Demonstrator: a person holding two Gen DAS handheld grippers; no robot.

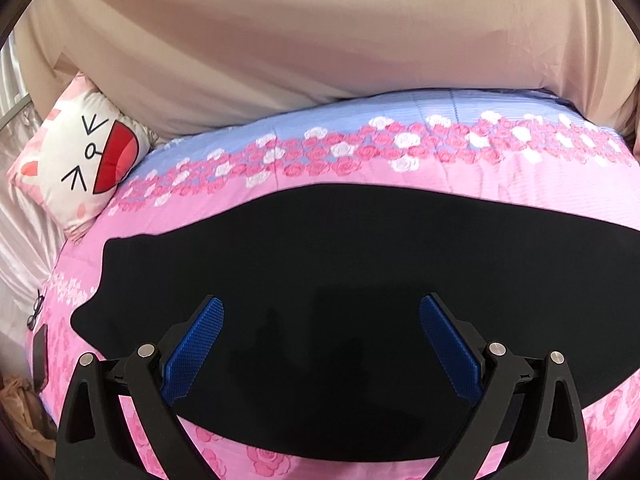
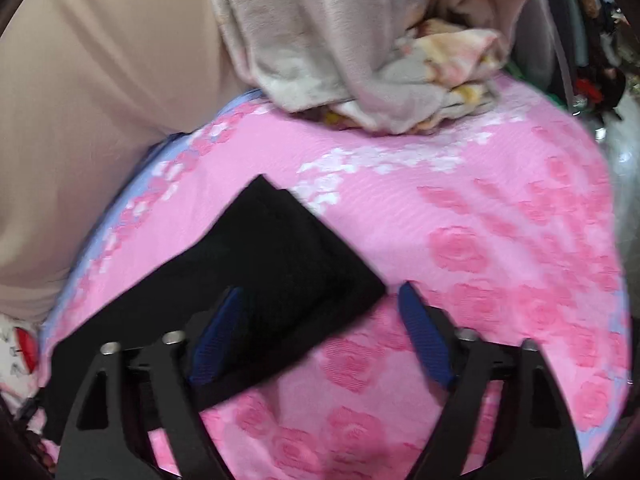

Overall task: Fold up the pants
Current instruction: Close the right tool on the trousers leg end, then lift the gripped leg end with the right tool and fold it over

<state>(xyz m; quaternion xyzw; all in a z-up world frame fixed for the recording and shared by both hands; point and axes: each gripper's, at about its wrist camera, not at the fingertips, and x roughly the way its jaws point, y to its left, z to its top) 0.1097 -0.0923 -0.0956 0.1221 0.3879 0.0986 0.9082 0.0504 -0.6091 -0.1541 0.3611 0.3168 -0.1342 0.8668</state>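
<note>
Surface: pink rose-print quilt [image 1: 400, 176], black pants [image 1: 360, 264] flat; cat pillow [image 1: 80, 156]
Backdrop: beige curtain [image 1: 280, 48]
Left gripper [image 1: 322, 312]: released
Right gripper [image 2: 320, 300]: released over pants corner

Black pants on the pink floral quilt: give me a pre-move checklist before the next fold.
1. Black pants lie flat on the pink floral quilt: ok.
2. Left gripper open above the cloth, nothing gripped: ok.
3. Right gripper open, straddling the pants' corner: ok.
4. Right pads pressing cloth: not ok, still apart.
5. Grey fleece blanket apart from the pants: ok.
6. Cat-face pillow apart from the pants: ok.
</note>
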